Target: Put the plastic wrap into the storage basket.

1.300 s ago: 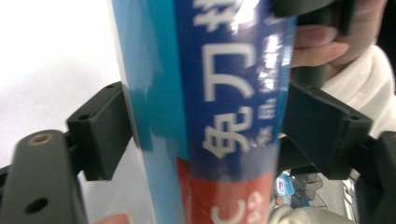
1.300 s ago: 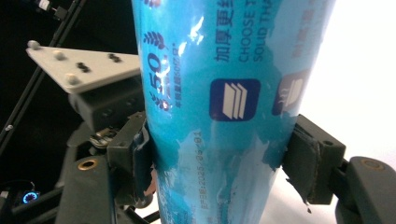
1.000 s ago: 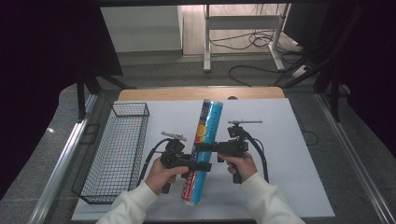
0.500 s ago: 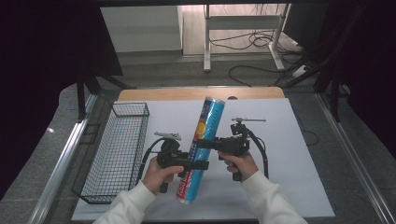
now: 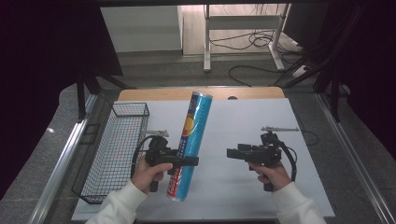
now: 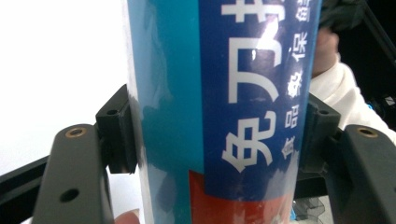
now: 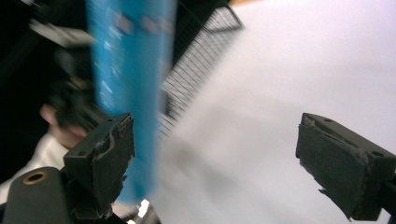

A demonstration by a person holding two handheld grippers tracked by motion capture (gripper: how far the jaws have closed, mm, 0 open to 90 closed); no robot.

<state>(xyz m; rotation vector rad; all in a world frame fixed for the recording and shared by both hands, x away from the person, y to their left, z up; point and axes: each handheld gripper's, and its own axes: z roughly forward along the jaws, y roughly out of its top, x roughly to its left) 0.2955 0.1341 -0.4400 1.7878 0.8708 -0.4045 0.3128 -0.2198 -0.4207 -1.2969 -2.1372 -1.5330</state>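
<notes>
Now my left gripper (image 5: pixel 187 161) pinches the blue tube (image 5: pixel 190 140); right gripper (image 5: pixel 232 153), spread, sits at three o'clock. I'd steady the tube toward the wire basket (image 5: pixel 116 154), at nine.

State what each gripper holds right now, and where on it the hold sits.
The left gripper clamps the blue tube across its lower half, a jaw on either side. The right gripper is open and holds nothing, apart from the tube.
</notes>
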